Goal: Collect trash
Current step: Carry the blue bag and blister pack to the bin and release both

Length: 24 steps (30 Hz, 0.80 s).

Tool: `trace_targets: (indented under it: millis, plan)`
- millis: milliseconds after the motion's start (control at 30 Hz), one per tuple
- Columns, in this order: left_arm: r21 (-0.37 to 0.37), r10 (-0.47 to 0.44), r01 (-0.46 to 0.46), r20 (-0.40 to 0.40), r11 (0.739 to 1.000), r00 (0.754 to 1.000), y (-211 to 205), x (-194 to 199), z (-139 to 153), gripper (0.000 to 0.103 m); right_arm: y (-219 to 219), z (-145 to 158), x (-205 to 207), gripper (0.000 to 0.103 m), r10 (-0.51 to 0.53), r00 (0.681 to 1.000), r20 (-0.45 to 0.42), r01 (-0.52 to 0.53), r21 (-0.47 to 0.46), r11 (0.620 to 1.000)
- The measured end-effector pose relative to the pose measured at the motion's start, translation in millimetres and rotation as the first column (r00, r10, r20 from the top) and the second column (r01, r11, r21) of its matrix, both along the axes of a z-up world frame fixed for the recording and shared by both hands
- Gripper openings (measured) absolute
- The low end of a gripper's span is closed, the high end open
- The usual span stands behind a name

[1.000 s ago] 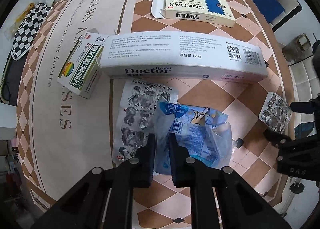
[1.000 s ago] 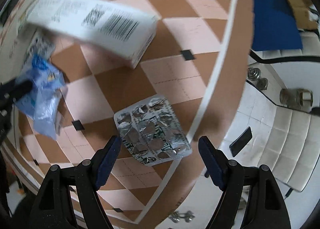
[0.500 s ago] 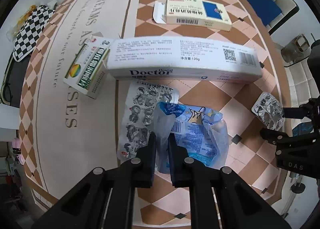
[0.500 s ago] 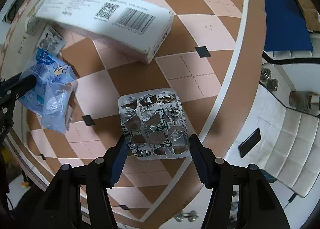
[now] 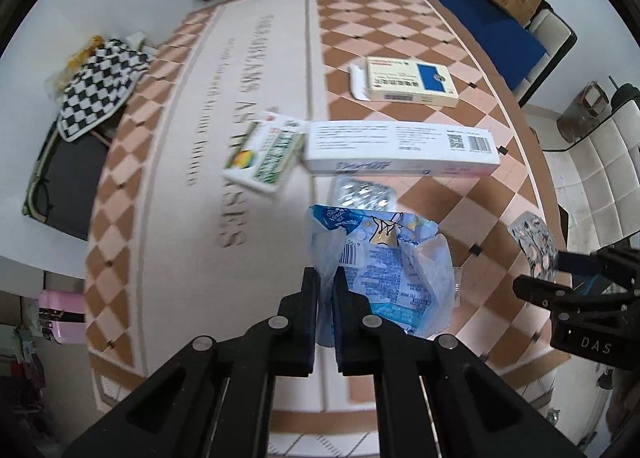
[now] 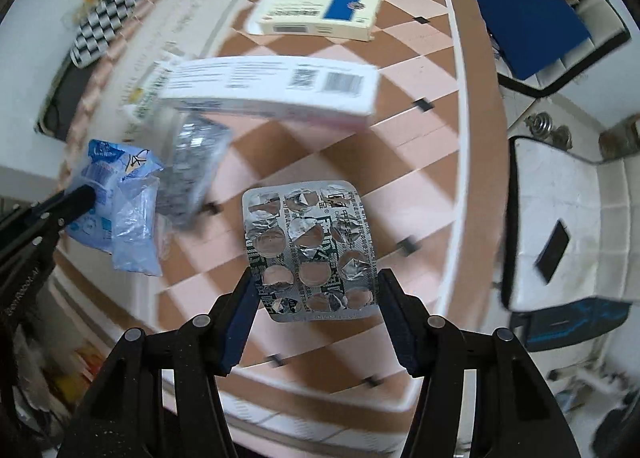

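Tablecloth (image 5: 192, 242) in brown-and-pink checks, with a pale lettered band down its middle, fills both views, white floor tiles showing beyond its lower edge. At centre frame of the left wrist view lies a long white toothpaste box (image 5: 400, 146), closed, its barcode to the right; a cream medicine box (image 5: 412, 80) with a blue panel sits above it with one end flap open, and a green-and-white box (image 5: 266, 156) touches the long box's left end. No box's contents can be seen. A checkered cloth (image 5: 100, 86) lies at upper left, bottles and packets along the top edge, a blue mat (image 5: 492, 32) at upper right. Below the long box rests a used foil pill sheet (image 5: 366, 194). The left gripper (image 5: 326, 290), fingers pressed together, pinches an empty blue plastic wrapper (image 5: 392, 262) at lower centre. In the right wrist view, the right gripper (image 6: 316, 298) clamps the side edges of a smaller emptied blister pack (image 6: 312, 250) at centre, clear of the cloth.
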<state>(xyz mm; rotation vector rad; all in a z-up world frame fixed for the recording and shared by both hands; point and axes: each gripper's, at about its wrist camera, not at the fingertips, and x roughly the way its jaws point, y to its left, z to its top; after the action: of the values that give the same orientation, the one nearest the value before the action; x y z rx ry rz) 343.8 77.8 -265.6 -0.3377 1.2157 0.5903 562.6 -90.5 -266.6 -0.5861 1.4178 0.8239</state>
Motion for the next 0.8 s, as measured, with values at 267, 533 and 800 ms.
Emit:
trace_targets:
  millis: [267,533,800]
  plan:
    - [0.031,-0.005,0.003,0.046,0.999,0.999,-4,-103,19,0.004,-21,23,-113,0.060,-0.116,0.992,-0.055,0.122,0.130,0.984]
    - [-0.017,-0.031,0.032,0.048,0.999,0.998,-22,-229,7,0.004,-63,25,-252,0.060,-0.202,0.974,-0.101,0.217,0.169,0.961]
    - [-0.096,-0.043,0.039,-0.035,0.995,0.998,-44,-306,-46,0.004,-110,-21,-352,0.060,-0.257,0.953,-0.160,0.274,0.097,0.957]
